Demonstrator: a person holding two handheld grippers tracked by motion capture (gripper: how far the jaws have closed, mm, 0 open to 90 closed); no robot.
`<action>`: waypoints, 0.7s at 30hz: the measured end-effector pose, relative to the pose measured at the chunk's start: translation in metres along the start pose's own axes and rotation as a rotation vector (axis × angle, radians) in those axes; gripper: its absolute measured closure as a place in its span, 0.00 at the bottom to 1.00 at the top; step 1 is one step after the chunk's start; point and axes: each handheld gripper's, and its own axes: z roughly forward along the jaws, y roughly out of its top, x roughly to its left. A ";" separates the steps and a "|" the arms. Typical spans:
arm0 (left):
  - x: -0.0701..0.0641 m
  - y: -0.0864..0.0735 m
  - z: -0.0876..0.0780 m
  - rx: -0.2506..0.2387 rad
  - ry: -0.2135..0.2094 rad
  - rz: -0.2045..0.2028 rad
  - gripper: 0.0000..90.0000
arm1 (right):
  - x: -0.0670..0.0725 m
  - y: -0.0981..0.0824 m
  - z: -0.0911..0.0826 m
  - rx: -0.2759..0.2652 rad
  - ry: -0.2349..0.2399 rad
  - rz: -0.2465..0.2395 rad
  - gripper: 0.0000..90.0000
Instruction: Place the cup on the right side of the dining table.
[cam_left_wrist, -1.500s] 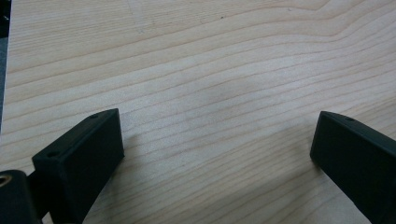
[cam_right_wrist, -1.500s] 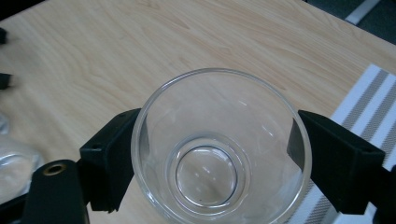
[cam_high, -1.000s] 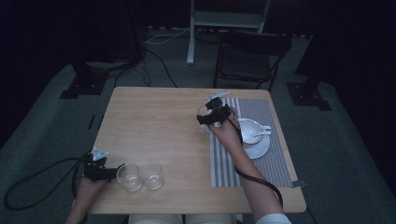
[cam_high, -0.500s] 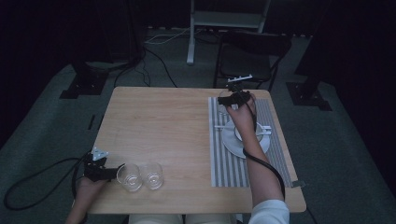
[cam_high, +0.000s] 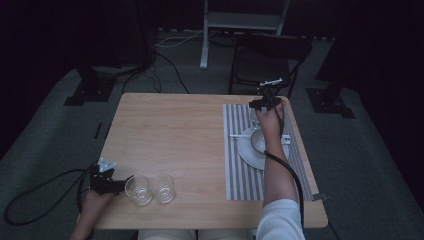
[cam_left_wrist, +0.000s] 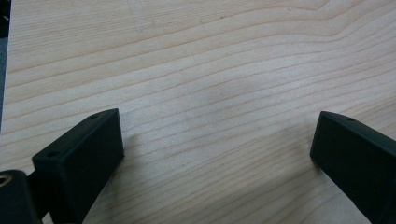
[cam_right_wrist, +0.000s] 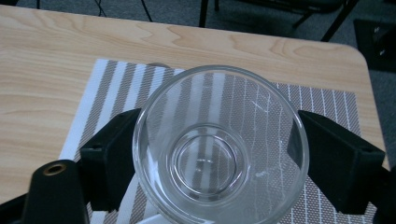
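Note:
My right gripper (cam_high: 261, 106) hovers over the far end of the grey striped placemat (cam_high: 241, 176), beyond a white saucer (cam_high: 246, 151) with a white bowl (cam_high: 260, 141) on it. In the right gripper view my right gripper (cam_right_wrist: 212, 156) is shut on a clear glass (cam_right_wrist: 220, 135), mouth towards the camera, with one black jaw pressed on each side. My left gripper (cam_high: 119, 186) rests at the table's near left corner, just left of two empty glasses (cam_high: 139, 190) (cam_high: 163, 188). In the left gripper view my left gripper (cam_left_wrist: 217, 149) stands wide open over bare wood.
The wooden table (cam_high: 170, 135) has bare room across its middle and far left. A thin white utensil (cam_high: 238, 135) lies by the saucer. A dark chair (cam_high: 267, 60) stands beyond the far edge. Cables trail off the table's left side.
The right hand has carried its gripper away and to the right, from beside the saucer to the placemat's far end. The left gripper and the two glasses have stayed put.

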 end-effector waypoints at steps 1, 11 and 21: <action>0.000 0.000 0.000 0.000 0.000 0.000 0.03 | -0.002 0.000 0.003 0.004 0.004 0.012 0.20; 0.000 0.000 0.000 0.000 0.002 -0.003 0.03 | -0.008 -0.009 0.031 0.083 -0.036 0.009 0.19; 0.000 0.000 0.000 0.000 0.002 -0.003 0.03 | -0.012 -0.007 0.024 0.077 -0.001 0.013 0.19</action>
